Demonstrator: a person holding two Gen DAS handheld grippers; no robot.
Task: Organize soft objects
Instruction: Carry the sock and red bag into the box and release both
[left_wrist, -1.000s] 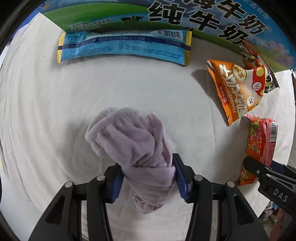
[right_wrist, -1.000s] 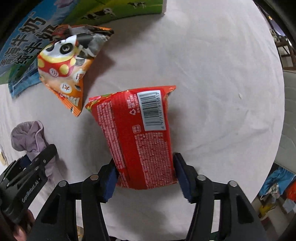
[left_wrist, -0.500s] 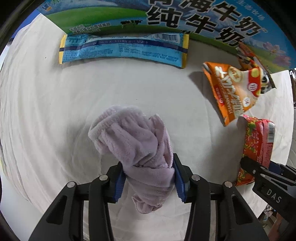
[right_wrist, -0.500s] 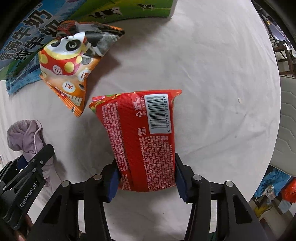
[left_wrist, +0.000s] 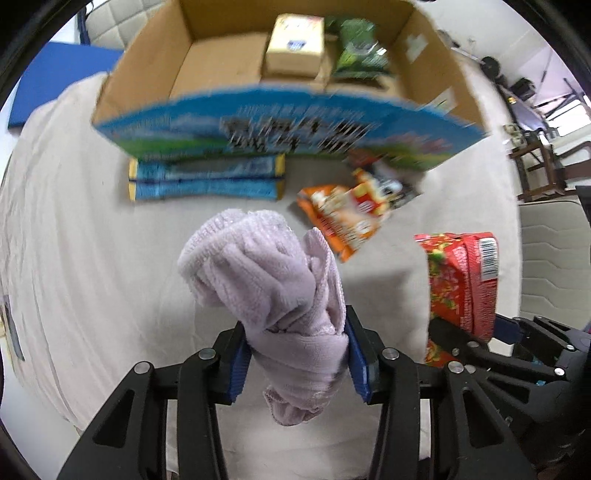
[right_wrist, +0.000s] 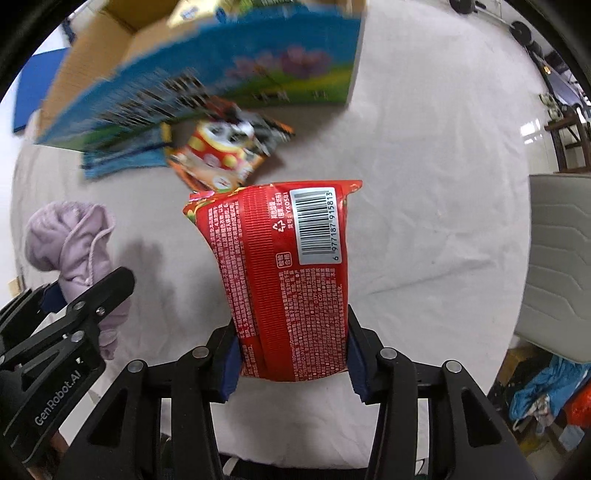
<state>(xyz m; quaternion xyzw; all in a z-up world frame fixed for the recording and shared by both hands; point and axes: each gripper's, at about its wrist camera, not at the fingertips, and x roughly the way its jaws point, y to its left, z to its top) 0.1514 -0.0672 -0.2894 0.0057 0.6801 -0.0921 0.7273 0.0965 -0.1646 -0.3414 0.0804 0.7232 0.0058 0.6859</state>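
A crumpled lilac cloth (left_wrist: 258, 273) hangs above the white-covered table (left_wrist: 92, 258), and my left gripper (left_wrist: 297, 354) is shut on its lower part, blue pads pressing both sides. My right gripper (right_wrist: 291, 350) holds a red snack packet (right_wrist: 288, 266) with a barcode; its jaws are still closing on the packet, whose lower end sits pinched between the pads. Both grippers point down, side by side, lifted off the table. The lilac cloth (right_wrist: 70, 236) shows at the left of the right wrist view, the red packet (left_wrist: 461, 280) at the right of the left wrist view.
An open cardboard box (left_wrist: 295, 122) with a blue-green printed front stands ahead, holding a tan packet (left_wrist: 295, 48) and a green bag (left_wrist: 358, 48). A long blue packet (left_wrist: 207, 181) and an orange snack bag (left_wrist: 347, 214) lie before it. A pale cushioned seat (right_wrist: 561, 258) stands right.
Both grippers have risen, lifting the lilac cloth and the red packet off the table. The box's open inside has come into view. The right jaws have squeezed the packet narrower.
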